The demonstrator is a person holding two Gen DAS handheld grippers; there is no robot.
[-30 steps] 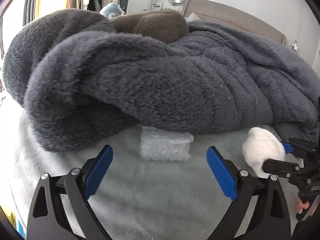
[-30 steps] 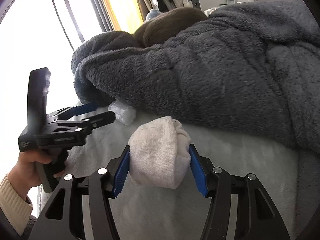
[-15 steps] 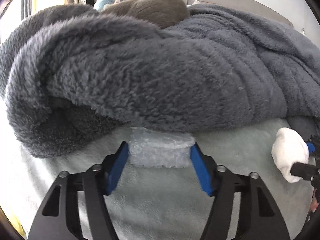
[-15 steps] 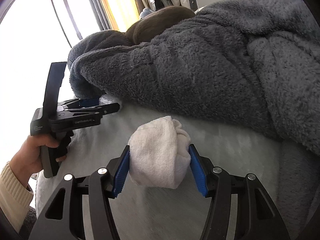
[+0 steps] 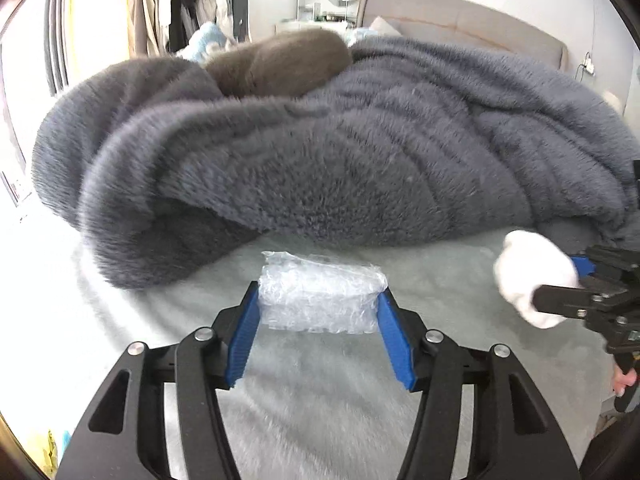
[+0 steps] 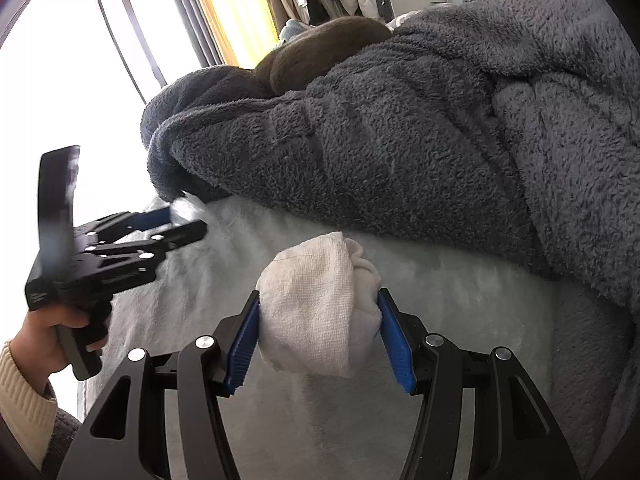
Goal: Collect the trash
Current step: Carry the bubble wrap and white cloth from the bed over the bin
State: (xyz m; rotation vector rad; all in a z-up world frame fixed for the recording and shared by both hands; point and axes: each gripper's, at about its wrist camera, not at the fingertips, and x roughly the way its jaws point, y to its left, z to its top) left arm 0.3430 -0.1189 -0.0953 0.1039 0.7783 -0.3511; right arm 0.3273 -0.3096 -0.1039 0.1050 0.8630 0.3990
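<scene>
While the rumpled grey fleece blanket [image 5: 360,152] fills twelve o'clock, the left gripper [image 5: 319,312], jaws just closed, clamps the clear bubble-wrap wad [image 5: 320,296] and lifts it; the right gripper [image 6: 319,332] grips a white cloth ball [image 6: 320,312].

Colour key. Bubble wrap wad [image 5: 320,300]: clear, whitish, with a fine dimpled bubble pattern. Crumpled cloth [image 6: 320,320]: off-white, finely woven texture. Left gripper [image 5: 318,312] and right gripper [image 6: 318,324]: black frames, blue ribbed pads, silver rivets. Fleece blanket [image 5: 360,152]: dark slate grey, plain, with stitched ridges. Plush cushion [image 5: 280,60]: brown. Bed sheet [image 5: 320,400]: pale grey-green, plain. Headboard [image 5: 460,20]: beige. Curtain [image 6: 224,8]: yellow-orange. Sleeve cuff [image 6: 24,408]: cream, ribbed knit.
</scene>
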